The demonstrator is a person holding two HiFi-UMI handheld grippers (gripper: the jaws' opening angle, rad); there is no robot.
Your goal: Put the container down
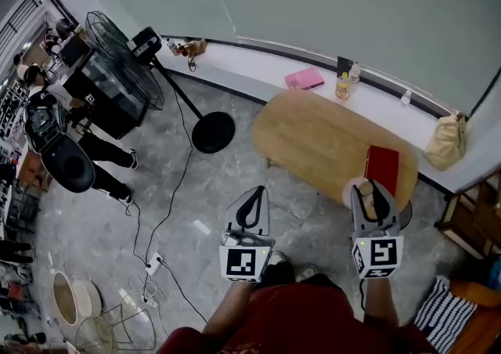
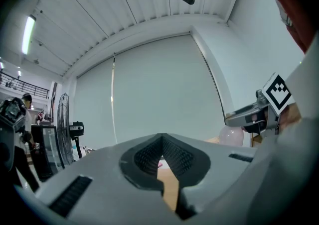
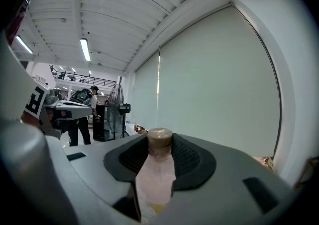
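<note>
None of the put-down is done. The right gripper (image 1: 374, 193) is clamped on the pale pink plastic container with a brown cap (image 3: 155, 169), carried by the oval wooden table's (image 1: 317, 137) near edge. The left gripper (image 1: 252, 200) has its jaws together and holds nothing. Left to do: lower and release.

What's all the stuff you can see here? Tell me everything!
table: one, light wood, oval, on the floor ahead
flat item: one, red, on the table's near right end
pink item: one, pink, on the window ledge
orange bottle: one, orange, on the ledge beside the pink item
bag: one, tan, on the ledge at right
fan: one, black, standing on the floor at left
power strip: one, white, on the floor
container: one, pale pink, brown cap, between the right tongs
left tongs: one, grey, shut, empty
right tongs: one, grey, shut on the container
</note>
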